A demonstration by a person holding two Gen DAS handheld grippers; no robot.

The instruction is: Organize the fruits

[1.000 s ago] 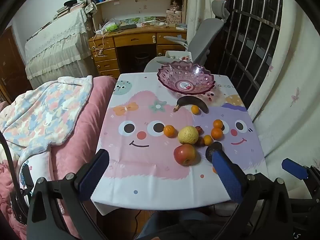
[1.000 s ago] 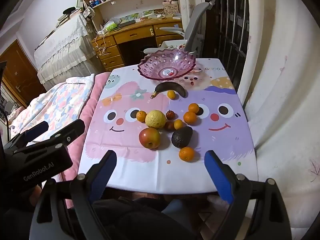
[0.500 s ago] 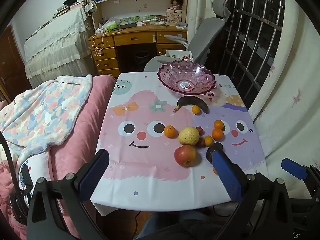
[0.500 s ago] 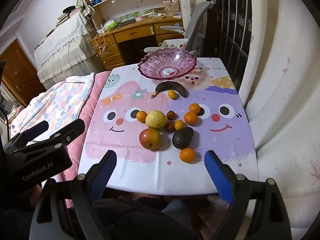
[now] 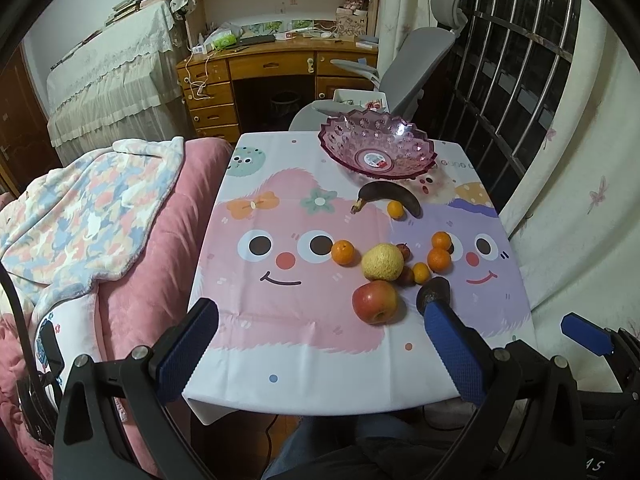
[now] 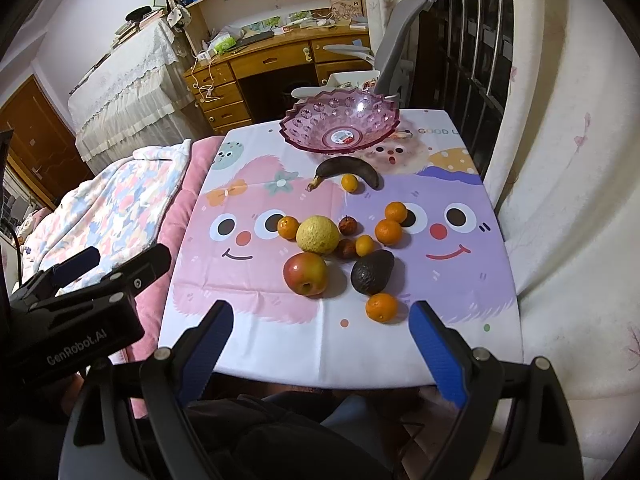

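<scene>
An empty pink glass bowl point(image 5: 377, 147) point(image 6: 341, 124) stands at the table's far end. In front of it lie a dark banana point(image 6: 347, 169), a red apple point(image 6: 305, 273), a yellow pear-like fruit point(image 6: 318, 235), a dark avocado point(image 6: 372, 271) and several small oranges, one nearest me point(image 6: 381, 307). My left gripper point(image 5: 320, 320) is open and empty above the near table edge. My right gripper point(image 6: 320, 320) is open and empty, just short of the fruit. The left gripper's right finger hides part of the avocado point(image 5: 434, 289).
The table wears a pink and purple cartoon cloth point(image 6: 248, 320). A pink bed with a patterned blanket point(image 5: 88, 216) adjoins the table's left side. A grey office chair point(image 5: 404, 68) and a wooden desk point(image 5: 276, 64) stand behind. A curtain point(image 6: 568, 200) hangs along the right.
Both grippers have crept slightly forward toward the table. Nothing on the table has moved, and both grippers stay open.
</scene>
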